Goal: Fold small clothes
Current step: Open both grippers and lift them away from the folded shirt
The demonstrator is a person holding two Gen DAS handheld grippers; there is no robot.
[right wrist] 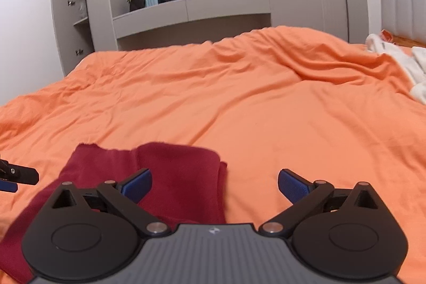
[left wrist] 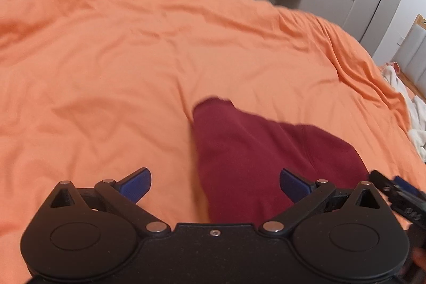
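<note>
A dark red garment (left wrist: 255, 151) lies partly folded on the orange bedsheet (left wrist: 106, 71). My left gripper (left wrist: 215, 184) is open and empty just above the garment's near edge. The garment also shows in the right wrist view (right wrist: 170, 177), with one layer folded over another. My right gripper (right wrist: 215, 185) is open and empty above the garment's right part. The right gripper shows at the right edge of the left wrist view (left wrist: 399, 193). The left gripper shows at the left edge of the right wrist view (right wrist: 16, 176).
The orange bedsheet (right wrist: 266, 103) is wrinkled and covers the whole bed. White cloth (right wrist: 399, 57) lies at the bed's right side near a padded headboard (right wrist: 404, 4). Grey cabinets and shelves (right wrist: 186, 9) with a window stand behind the bed.
</note>
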